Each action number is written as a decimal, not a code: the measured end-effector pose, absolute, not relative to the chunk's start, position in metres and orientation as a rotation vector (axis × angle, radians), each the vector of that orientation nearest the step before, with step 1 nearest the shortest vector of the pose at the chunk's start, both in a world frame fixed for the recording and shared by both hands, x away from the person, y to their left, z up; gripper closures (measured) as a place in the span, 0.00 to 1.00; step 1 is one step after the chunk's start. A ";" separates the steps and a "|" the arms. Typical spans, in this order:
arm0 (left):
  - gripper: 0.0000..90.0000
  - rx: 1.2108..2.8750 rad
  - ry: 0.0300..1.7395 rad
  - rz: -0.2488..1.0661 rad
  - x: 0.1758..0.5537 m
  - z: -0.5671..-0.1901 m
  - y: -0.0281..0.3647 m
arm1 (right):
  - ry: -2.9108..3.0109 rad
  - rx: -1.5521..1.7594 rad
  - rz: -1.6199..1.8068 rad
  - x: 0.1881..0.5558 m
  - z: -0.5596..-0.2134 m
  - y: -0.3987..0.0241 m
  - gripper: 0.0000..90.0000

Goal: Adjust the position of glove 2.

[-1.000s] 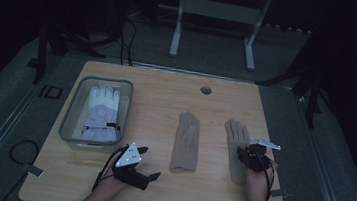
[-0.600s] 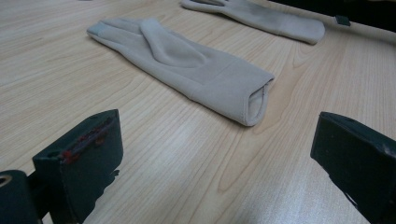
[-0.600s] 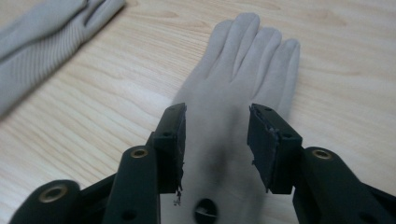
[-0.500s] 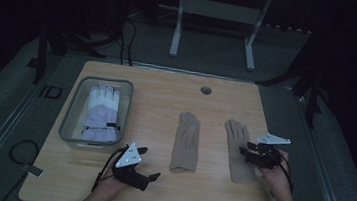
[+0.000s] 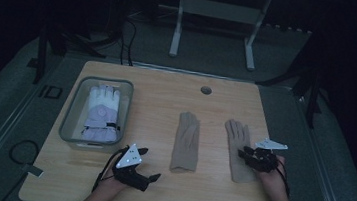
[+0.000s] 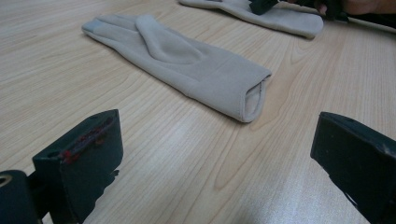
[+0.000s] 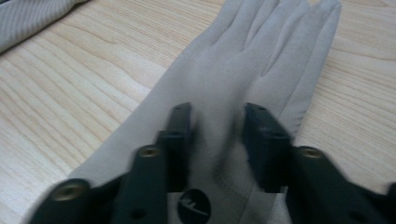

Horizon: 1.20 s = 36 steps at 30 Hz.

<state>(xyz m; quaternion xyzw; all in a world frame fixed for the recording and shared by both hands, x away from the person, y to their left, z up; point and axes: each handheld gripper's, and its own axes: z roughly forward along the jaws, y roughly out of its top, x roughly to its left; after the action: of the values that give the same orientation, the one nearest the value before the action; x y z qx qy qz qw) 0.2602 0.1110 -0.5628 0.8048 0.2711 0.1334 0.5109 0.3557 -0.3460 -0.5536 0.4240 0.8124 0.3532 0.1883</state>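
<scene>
**Right jaws narrowing over the beige glove, the white pair waiting in the bin**

My right gripper [image 5: 247, 154] sits low on the right-hand beige glove [image 5: 238, 148], which lies flat on the wooden table [image 5: 157, 93] with its fingers pointing away from me. In the right gripper view my two black jaws straddle a strip of the glove's palm [image 7: 224, 107]; they have just been closing in, with the fabric between them, and it looks gathered into a slight ridge there, though blur keeps me from saying whether the pads really pinch it.

My left gripper [image 5: 152, 165] rests near the table's front edge, jaws spread wide with nothing between them. In its own view the second beige glove [image 6: 187, 65] lies ahead, cuff opening toward me, apart from the jaws. In the high view that glove [image 5: 186, 141] lies in the middle of the table, well apart from its mate.

At the table's left stands a clear plastic bin [image 5: 71, 119]. Inside it lie white gloves [image 5: 101, 112], fingers away from me, with a small dark strap near the cuff.
</scene>
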 end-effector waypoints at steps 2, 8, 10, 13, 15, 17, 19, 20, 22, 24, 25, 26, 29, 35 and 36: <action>0.03 1.936 0.654 0.322 0.260 -0.563 0.111 | 2.279 1.199 0.983 0.354 -0.553 -0.344 0.88; 0.03 1.934 0.655 0.323 0.260 -0.562 0.110 | 2.190 1.379 0.977 0.353 -0.550 -0.338 0.94; 0.03 1.936 0.654 0.325 0.260 -0.562 0.110 | 2.146 1.413 0.964 0.351 -0.547 -0.335 0.94; 0.03 1.936 0.654 0.328 0.260 -0.562 0.111 | 2.098 1.439 0.955 0.346 -0.537 -0.328 0.94; 0.03 1.932 0.657 0.326 0.260 -0.562 0.112 | 2.061 1.442 0.965 0.342 -0.524 -0.321 0.94; 0.03 1.933 0.655 0.326 0.260 -0.562 0.111 | 2.038 1.445 0.979 0.340 -0.517 -0.316 0.94; 0.03 1.934 0.655 0.325 0.260 -0.562 0.111 | 2.029 1.441 0.975 0.339 -0.513 -0.313 0.94; 0.03 1.935 0.652 0.326 0.260 -0.562 0.111 | 2.020 1.443 0.983 0.339 -0.510 -0.311 0.94; 0.03 1.935 0.652 0.327 0.260 -0.562 0.111 | 1.980 1.453 0.997 0.336 -0.497 -0.303 0.94; 0.03 1.933 0.654 0.324 0.260 -0.562 0.112 | 1.971 1.462 1.014 0.336 -0.493 -0.301 0.94; 0.03 1.932 0.655 0.325 0.260 -0.562 0.112 | 1.963 1.459 1.012 0.335 -0.490 -0.297 0.94; 0.03 1.931 0.656 0.326 0.260 -0.562 0.112 | 1.945 1.467 1.019 0.335 -0.486 -0.294 0.94; 0.03 1.933 0.657 0.326 0.261 -0.562 0.113 | 1.925 1.469 1.050 0.334 -0.475 -0.283 0.94; 0.03 1.929 0.652 0.321 0.261 -0.562 0.113 | 1.931 1.431 1.086 0.333 -0.463 -0.249 0.94; 0.03 1.930 0.651 0.321 0.261 -0.562 0.113 | 1.936 1.422 1.085 0.334 -0.462 -0.243 0.94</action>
<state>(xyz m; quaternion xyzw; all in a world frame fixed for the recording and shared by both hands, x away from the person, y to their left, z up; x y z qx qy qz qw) 0.2612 0.1130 -0.5618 0.8029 0.2710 0.1336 0.5139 0.3338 -0.2429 -0.4621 0.5224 0.7111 0.3985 0.2502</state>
